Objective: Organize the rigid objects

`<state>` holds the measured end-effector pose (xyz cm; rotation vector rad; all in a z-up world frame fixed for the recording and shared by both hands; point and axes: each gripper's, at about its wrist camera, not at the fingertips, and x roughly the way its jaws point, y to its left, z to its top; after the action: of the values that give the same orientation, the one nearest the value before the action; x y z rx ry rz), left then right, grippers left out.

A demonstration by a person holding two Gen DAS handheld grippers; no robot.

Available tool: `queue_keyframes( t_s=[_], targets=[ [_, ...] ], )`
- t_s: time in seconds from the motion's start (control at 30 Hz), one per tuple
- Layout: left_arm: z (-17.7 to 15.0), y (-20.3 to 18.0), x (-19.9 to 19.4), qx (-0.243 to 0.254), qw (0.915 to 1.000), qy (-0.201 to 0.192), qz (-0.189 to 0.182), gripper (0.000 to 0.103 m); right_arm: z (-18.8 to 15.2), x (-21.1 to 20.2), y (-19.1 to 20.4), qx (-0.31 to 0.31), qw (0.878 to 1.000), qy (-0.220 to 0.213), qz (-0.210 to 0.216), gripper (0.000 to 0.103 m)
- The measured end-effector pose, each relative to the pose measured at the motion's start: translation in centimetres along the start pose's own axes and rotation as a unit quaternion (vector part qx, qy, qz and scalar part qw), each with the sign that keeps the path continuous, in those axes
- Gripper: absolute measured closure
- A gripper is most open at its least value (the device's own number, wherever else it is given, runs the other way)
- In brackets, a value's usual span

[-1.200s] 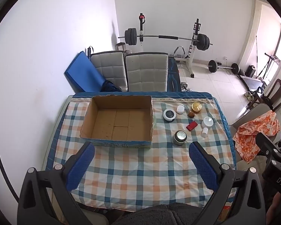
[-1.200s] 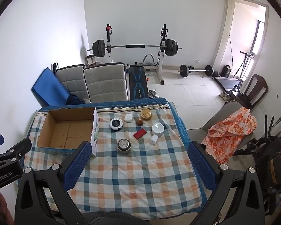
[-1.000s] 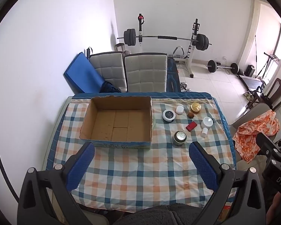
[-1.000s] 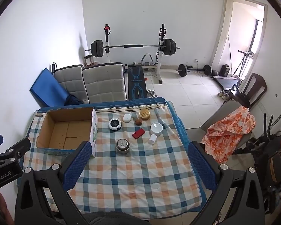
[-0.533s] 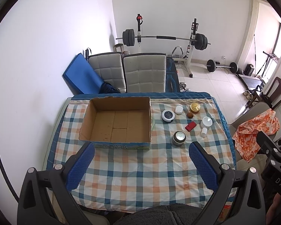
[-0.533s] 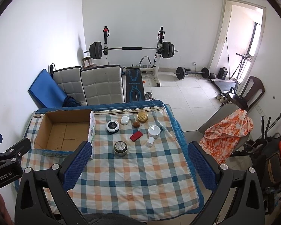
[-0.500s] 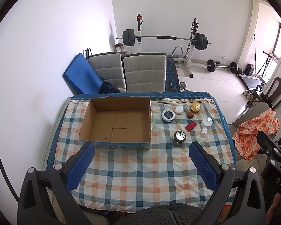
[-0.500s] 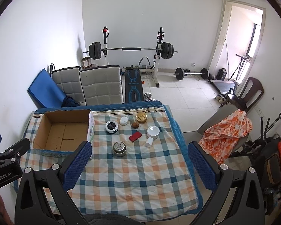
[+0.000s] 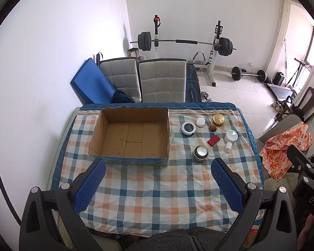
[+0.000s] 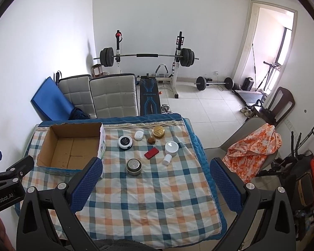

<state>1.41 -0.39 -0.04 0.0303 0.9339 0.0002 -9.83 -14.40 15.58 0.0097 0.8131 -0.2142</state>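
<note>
An empty open cardboard box (image 9: pixel 134 135) (image 10: pixel 71 146) sits on the left of a checked tablecloth. To its right lie several small items: a black-and-white round tin (image 9: pixel 188 128) (image 10: pixel 125 142), a white case (image 9: pixel 200 122), a gold lid (image 9: pixel 218 119) (image 10: pixel 158 131), a brown nut (image 9: pixel 212 128), a red flat box (image 9: pixel 213 140) (image 10: pixel 151 153), a white jar (image 9: pixel 230 136) (image 10: pixel 171 148), a small white bottle (image 9: pixel 228 147) and a steel perforated tin (image 9: pixel 201 153) (image 10: pixel 134 166). My left gripper (image 9: pixel 157 185) and right gripper (image 10: pixel 156 185) are both open and empty, held high above the near table edge.
Two grey padded chairs (image 9: pixel 161 81) stand behind the table, with a blue mat (image 9: pixel 90 81) against the wall. A barbell rack (image 10: pixel 146 58) stands at the back. A chair with an orange cloth (image 10: pixel 253 144) is to the right of the table.
Both grippers have drifted slightly up and back, so the table looks a little smaller and lower. Nothing on the table has moved.
</note>
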Motion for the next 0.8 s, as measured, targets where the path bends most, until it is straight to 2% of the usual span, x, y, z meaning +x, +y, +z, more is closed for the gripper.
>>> queue_keyframes(
  t_s=[0.8],
  targets=[
    [-0.74,0.42,-0.27,-0.002,1.0,-0.005,-0.005,0.0,-0.03,-0.32,0.16,-0.001,1.0,-0.001,-0.002,0.0]
  ],
)
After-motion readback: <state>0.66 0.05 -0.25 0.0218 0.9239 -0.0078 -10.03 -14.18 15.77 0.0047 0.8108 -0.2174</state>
